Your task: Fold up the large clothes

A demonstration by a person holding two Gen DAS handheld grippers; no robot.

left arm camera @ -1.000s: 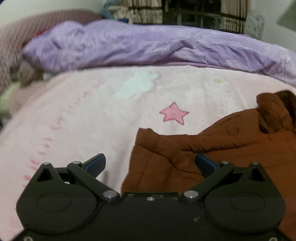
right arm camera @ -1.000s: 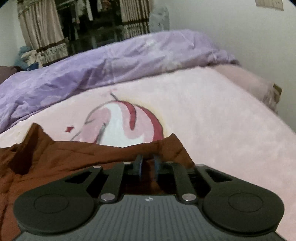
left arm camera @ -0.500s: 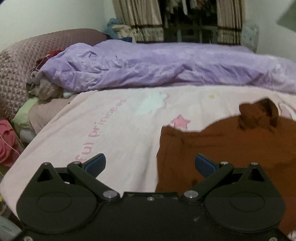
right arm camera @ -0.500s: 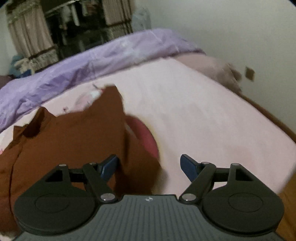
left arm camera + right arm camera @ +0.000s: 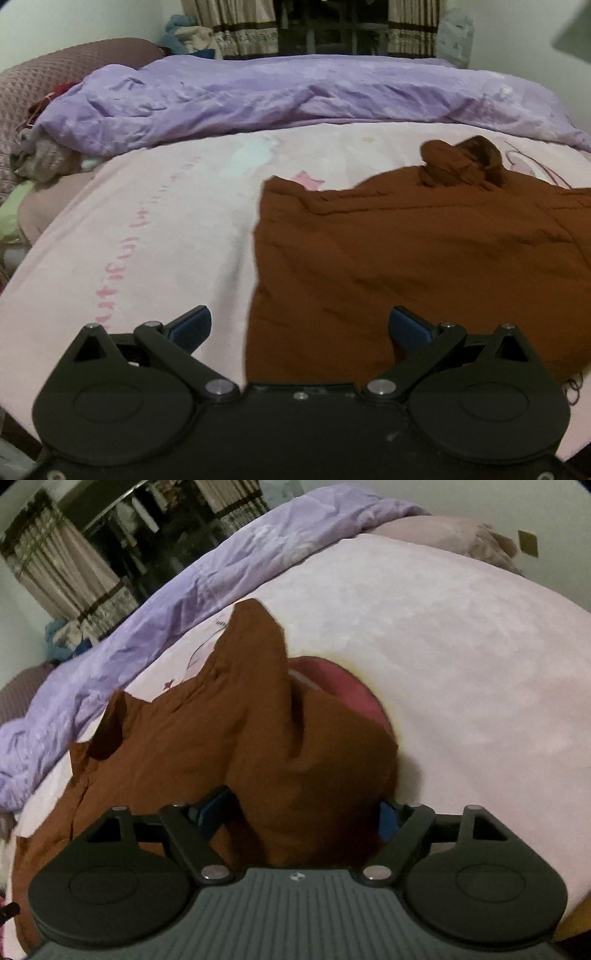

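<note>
You are holding the left gripper (image 5: 300,326) low over the near edge of the bed, its fingers spread wide and gripping nothing. The blue pads (image 5: 192,324) are sitting well apart; the left one is over the pink blanket (image 5: 155,229), the right one over the garment (image 5: 424,258).

The brown garment is lying on the blanket, on the right half of the left wrist view. Its left edge is running roughly straight away from you, and its bunched collar or hood (image 5: 461,160) is sitting at the far end, near the purple duvet (image 5: 258,96). A pink star print (image 5: 309,180) is showing just beside the garment's far left corner.

You are holding the right gripper (image 5: 303,814) close over the garment (image 5: 207,731), fingers also spread apart. A raised fold of brown cloth is standing between them; whether either pad (image 5: 212,808) is touching the cloth cannot be told, as the fabric is hiding the tips. One pointed flap (image 5: 258,635) is reaching toward the duvet (image 5: 184,587).

A red patch of the blanket print (image 5: 343,686) is showing just right of the garment. A curtain (image 5: 66,572) is hanging beyond the bed in the background.
</note>
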